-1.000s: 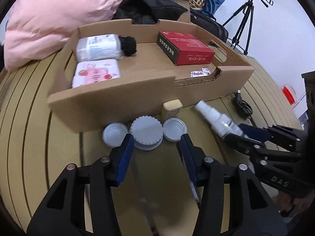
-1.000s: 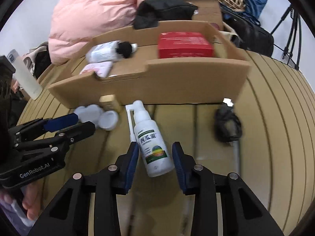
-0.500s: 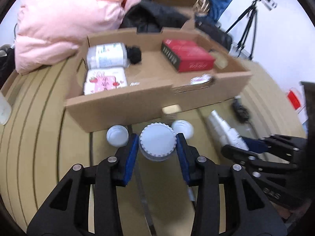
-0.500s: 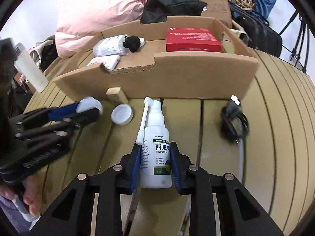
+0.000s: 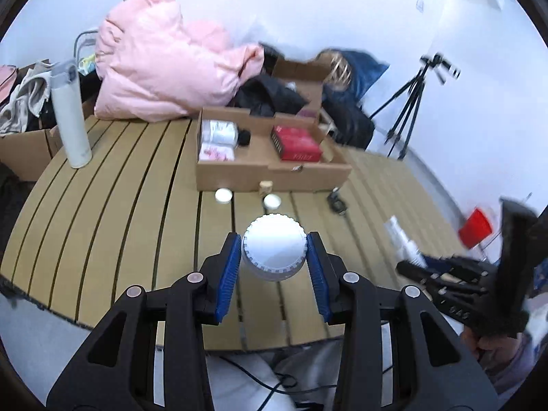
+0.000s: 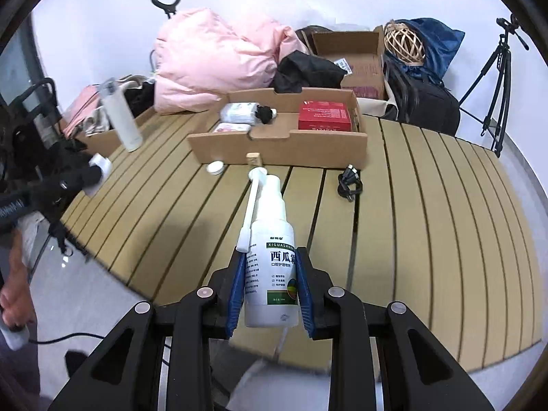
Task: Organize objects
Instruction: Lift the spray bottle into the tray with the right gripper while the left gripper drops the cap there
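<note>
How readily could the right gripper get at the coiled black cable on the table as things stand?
Probably not yet: the right gripper is shut on the spray bottle, though nothing blocks the way to the cable.

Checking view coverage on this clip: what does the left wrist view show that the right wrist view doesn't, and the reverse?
Only the left wrist view shows the left gripper clamping the white jar up close, and a red object at far right. Only the right wrist view shows the spray bottle label, held in the right gripper, and a wicker ball. Both show the cardboard tray, red box, small lids, cable, pink duvet and tripod.
</note>
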The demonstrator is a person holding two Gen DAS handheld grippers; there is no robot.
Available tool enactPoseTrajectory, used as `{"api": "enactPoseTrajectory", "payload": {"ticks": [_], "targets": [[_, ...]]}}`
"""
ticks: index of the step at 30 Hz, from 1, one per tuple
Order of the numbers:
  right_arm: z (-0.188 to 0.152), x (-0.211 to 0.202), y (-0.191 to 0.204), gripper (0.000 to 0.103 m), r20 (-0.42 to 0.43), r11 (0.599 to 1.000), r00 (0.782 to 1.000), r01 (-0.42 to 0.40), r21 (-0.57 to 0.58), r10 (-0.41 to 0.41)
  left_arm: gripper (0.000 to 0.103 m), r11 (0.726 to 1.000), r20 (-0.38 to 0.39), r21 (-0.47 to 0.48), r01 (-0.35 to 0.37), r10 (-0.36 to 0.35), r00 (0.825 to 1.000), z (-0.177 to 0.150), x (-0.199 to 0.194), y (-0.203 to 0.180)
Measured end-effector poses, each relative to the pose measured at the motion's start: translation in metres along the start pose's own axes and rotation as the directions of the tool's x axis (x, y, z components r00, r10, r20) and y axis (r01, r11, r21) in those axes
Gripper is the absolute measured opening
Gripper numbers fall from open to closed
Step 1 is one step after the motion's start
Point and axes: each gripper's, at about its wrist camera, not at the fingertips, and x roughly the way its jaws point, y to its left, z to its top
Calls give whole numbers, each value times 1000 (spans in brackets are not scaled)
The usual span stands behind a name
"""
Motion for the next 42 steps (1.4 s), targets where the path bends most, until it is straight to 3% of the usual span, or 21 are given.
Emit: {"api": "enactPoseTrajectory", "payload": {"ticks": [3, 6, 8, 10, 13, 16, 19, 23, 25, 28, 31, 33, 35, 38, 40, 42], "targets": [[2, -22, 3, 30, 34, 1000, 999, -19, 10, 19, 35, 1000, 24, -9, 6, -6, 1000, 18, -25, -7], [17, -42, 3, 30, 59, 999, 997, -45, 7, 44, 35, 998, 40, 57, -15, 12, 999, 50, -46, -20], [41, -66, 0, 30, 80, 996, 993, -83, -16, 84, 35, 988, 84, 148, -50, 38, 996, 80, -68, -33], [68, -91, -4, 30, 105, 993, 988, -106, -54, 111, 35, 976, 104, 213, -35, 13, 995, 115, -89, -44], [119, -122, -9, 30, 151, 986, 977, -137, -97, 151, 35, 973, 103, 232, -12, -12, 995, 166, -98, -51], [170, -122, -16, 30, 156, 975, 962, -216, -58, 223, 35, 976, 83, 215, -23, 5, 997, 218, -72, -48], [233, -86, -19, 30, 112, 975, 968, -222, -31, 224, 35, 975, 37, 207, -75, 69, 997, 262, -13, -48], [277, -2, -24, 31, 16, 984, 984, -178, 12, 178, 35, 994, -86, 95, -47, 55, 995, 275, 90, -23], [278, 60, -31, 31, -58, 986, 986, -153, 60, 157, 35, 998, -155, 44, -46, 52, 986, 258, 151, -7], [263, 147, -40, 31, -165, 984, 976, -125, 123, 145, 35, 999, -233, 29, -43, 48, 971, 232, 215, 6], [247, 214, -45, 31, -237, 979, 960, -108, 175, 148, 35, 996, -304, 31, -84, 89, 949, 210, 269, 17], [239, 246, -51, 31, -262, 970, 950, -111, 216, 167, 35, 994, -341, 30, -100, 105, 934, 199, 293, 23], [240, 263, -54, 31, -254, 973, 957, -86, 215, 140, 36, 993, -352, 11, -114, 111, 930, 194, 312, 32], [244, 285, -65, 33, -237, 969, 964, -61, 238, 119, 54, 992, -345, -31, -125, 106, 932, 189, 324, 47], [247, 296, -73, 37, -247, 959, 956, -91, 267, 160, 59, 992, -313, -26, -126, 111, 943, 187, 325, 51], [250, 298, -79, 47, -232, 948, 952, -126, 293, 199, 59, 990, -308, 8, -139, 135, 942, 187, 325, 53]]}}
